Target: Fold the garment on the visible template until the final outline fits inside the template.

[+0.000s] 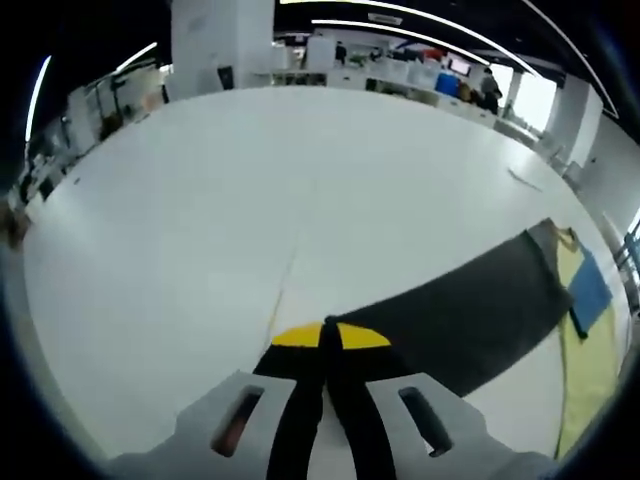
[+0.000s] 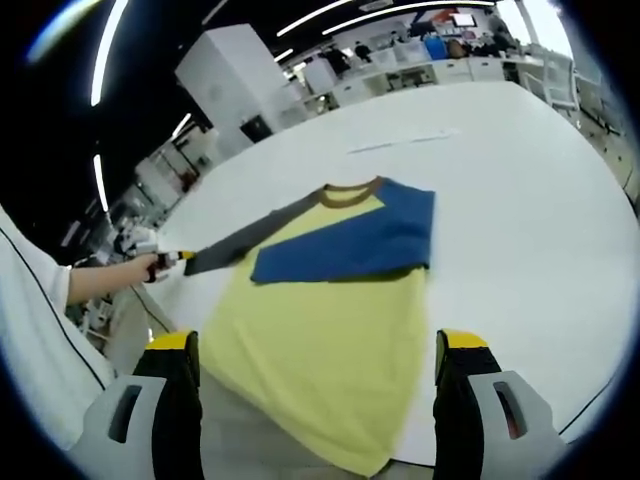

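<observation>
In the left gripper view the left gripper (image 1: 328, 345) has its black, yellow-tipped jaws pressed together, and the end of the dark grey sleeve (image 1: 470, 310) is pinched between them. From that pinch the sleeve runs away to the right of the jaws, stretched flat and fairly taut over the white table (image 1: 220, 220). At its far end it joins the garment (image 1: 585, 340), a yellow shirt with a blue patch showing at that edge.

In the right gripper view the right gripper (image 2: 318, 365) stands wide apart (its yellow tips sit one on either side of the shirt's lower part) and holds nothing. The garment (image 2: 330, 350) lies flat on the table (image 2: 530, 200) directly ahead of and between these jaws, its hem nearest them and its brown collar (image 2: 352, 190) farthest away. A blue sleeve (image 2: 350, 245) is folded across the chest, lying over the yellow body just below the collar. The grey sleeve (image 2: 250, 235) extends from the collar side out to the left of the shirt. At its end the left gripper (image 2: 172, 260) grips it, held by a person's hand (image 2: 135, 268). A white sleeve of the person's clothing (image 2: 35, 320) fills the left side, beside the right gripper's left jaw.

Whether a template lies under the shirt cannot be told.
</observation>
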`<move>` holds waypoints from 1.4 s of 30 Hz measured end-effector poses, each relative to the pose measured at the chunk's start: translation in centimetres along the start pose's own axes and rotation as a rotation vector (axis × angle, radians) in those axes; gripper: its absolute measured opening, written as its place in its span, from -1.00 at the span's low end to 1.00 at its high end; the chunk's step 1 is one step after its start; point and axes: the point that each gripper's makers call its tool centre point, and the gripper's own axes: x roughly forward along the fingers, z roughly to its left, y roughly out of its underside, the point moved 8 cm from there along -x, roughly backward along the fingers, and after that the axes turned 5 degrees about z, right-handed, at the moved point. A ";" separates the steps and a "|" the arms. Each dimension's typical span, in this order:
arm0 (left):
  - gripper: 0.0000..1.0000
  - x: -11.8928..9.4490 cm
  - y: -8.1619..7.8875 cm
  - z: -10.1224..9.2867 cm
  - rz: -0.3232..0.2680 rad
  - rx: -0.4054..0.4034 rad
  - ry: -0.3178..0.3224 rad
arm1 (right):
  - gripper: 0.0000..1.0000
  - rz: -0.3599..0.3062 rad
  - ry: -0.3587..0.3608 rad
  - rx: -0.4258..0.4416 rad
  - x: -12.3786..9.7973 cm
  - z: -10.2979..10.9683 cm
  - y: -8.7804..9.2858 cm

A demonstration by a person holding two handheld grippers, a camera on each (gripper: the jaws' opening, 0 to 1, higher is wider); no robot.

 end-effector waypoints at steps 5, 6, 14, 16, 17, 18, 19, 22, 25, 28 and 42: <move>-1.00 -0.7 -1.0 0.1 -0.037 -0.007 -0.012 | 0.95 -0.004 0.000 -0.002 -0.3 0.0 0.1; -1.00 -0.8 -1.2 0.0 -0.044 -0.007 -0.013 | 0.95 -0.007 -0.001 0.000 -0.4 0.0 0.1; -1.00 -1.9 -3.0 -0.7 -0.097 -0.019 -0.019 | 0.95 -0.021 0.002 0.000 -0.9 0.0 0.3; -1.00 -2.2 -3.6 -0.9 -0.113 -0.026 -0.019 | 0.95 -0.026 0.002 0.001 -1.0 0.0 0.4; -1.00 -2.2 -3.7 -0.9 -0.114 -0.026 -0.020 | 0.95 -0.027 0.002 0.002 -1.1 0.0 0.4; -1.00 -2.5 -4.1 -1.1 -0.123 -0.030 -0.021 | 0.95 -0.032 0.003 0.006 -1.2 0.1 0.5; -1.00 -2.7 -4.3 -1.3 -0.128 -0.031 -0.020 | 0.95 -0.033 0.004 0.006 -1.2 0.1 0.6; -1.00 -3.3 -5.0 -1.8 -0.148 -0.037 -0.011 | 0.95 -0.040 0.004 0.007 -1.4 0.1 0.7; -1.00 -3.7 -5.9 -2.1 -0.170 -0.040 -0.001 | 0.95 -0.047 0.004 0.009 -1.7 0.2 0.8; -1.00 -4.3 -6.7 -2.8 -0.199 -0.051 0.020 | 0.95 -0.055 0.005 0.011 -2.0 0.2 1.0; -1.00 -6.9 -10.5 -5.2 -0.317 -0.075 0.139 | 0.95 -0.089 0.005 0.020 -3.1 0.2 1.8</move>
